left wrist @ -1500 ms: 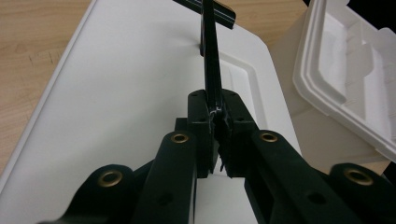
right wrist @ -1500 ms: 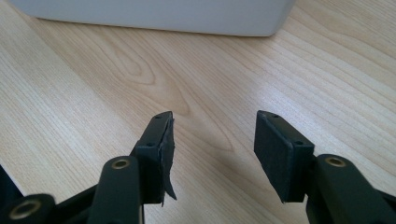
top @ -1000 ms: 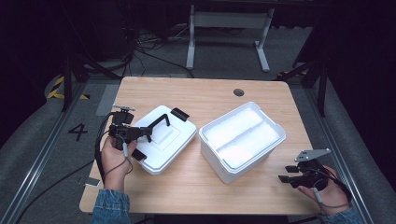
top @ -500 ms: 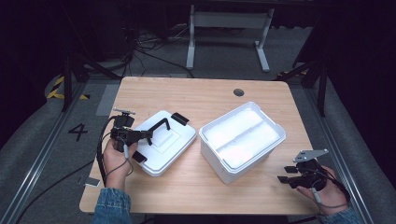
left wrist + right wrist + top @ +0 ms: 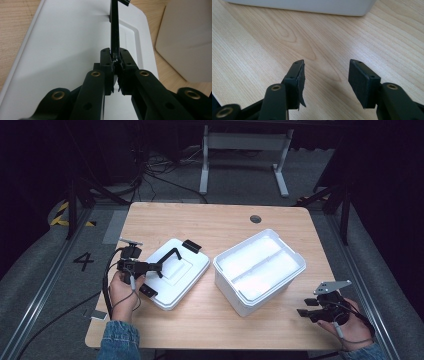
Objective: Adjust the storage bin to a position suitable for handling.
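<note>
While the white lid [image 5: 175, 272] lies flat on the left half of the wooden table [image 5: 200, 222], the left gripper [image 5: 159, 268] is clenched on the lid's black carrying handle [image 5: 170, 256], which arches up over the lid's middle. A black latch [image 5: 191, 246] sits at the lid's far edge and another [image 5: 147, 291] at its near edge, by the person's left hand [image 5: 122, 292]. Just to the right stands the open white storage box [image 5: 260, 270], apart from the lid, with a ridge dividing its inside. A round cable hole [image 5: 255, 219] marks the far table edge.

The left gripper view shows the thin handle bar [image 5: 114, 32] pinched between the pads, with the box's corner [image 5: 185, 42] at upper right. The right gripper [image 5: 309, 312] rests at the table's near right corner; the right gripper view shows its jaws [image 5: 325, 80] released, nothing between them, over bare wood, the box's base [image 5: 312, 6] ahead.
</note>
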Action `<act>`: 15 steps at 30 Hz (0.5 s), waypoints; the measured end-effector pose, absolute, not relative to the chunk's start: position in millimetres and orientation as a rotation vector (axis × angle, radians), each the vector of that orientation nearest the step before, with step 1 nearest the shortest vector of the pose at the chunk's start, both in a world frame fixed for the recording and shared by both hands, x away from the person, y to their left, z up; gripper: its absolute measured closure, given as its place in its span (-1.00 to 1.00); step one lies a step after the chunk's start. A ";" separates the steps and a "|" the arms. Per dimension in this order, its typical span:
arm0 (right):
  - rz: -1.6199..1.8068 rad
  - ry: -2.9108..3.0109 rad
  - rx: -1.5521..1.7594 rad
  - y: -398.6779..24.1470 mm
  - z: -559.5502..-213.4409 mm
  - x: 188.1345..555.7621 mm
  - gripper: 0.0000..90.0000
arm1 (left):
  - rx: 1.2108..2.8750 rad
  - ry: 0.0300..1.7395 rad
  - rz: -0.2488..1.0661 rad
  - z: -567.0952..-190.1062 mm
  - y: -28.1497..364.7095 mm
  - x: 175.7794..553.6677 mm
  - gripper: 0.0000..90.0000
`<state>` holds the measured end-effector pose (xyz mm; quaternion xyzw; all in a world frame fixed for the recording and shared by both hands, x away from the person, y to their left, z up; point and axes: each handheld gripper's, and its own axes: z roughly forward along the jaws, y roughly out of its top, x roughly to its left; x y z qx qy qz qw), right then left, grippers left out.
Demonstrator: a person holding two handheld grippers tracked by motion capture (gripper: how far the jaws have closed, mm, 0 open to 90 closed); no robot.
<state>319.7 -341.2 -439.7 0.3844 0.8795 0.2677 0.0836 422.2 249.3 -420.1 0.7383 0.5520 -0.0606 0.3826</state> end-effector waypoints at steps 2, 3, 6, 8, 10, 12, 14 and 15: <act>0.799 2.625 1.141 -341.2 -440.0 319.8 0.06 | 1.880 1.421 -0.154 -422.7 251.4 422.8 0.86; 0.799 2.625 1.141 -341.2 -440.1 319.8 0.06 | 1.893 1.431 -0.142 -423.7 252.7 423.0 0.85; 0.798 2.625 1.137 -341.5 -440.6 320.2 0.06 | 1.920 1.467 -0.114 -426.3 253.2 423.8 0.82; 0.792 2.626 1.139 -341.4 -441.0 320.1 0.06 | 1.924 1.481 -0.105 -427.5 253.1 424.0 0.81; 0.792 2.628 1.142 -341.3 -441.2 319.9 0.06 | 1.918 1.486 -0.105 -427.6 253.8 424.5 0.80; 0.796 2.627 1.140 -341.5 -441.0 319.9 0.06 | 1.905 1.497 -0.100 -427.2 254.0 424.3 0.77; 0.795 2.627 1.141 -341.6 -441.0 319.8 0.06 | 1.894 1.515 -0.093 -426.3 255.8 424.2 0.57; 0.795 2.627 1.141 -341.6 -441.1 319.8 0.06 | 1.893 1.515 -0.086 -425.7 256.5 423.8 0.53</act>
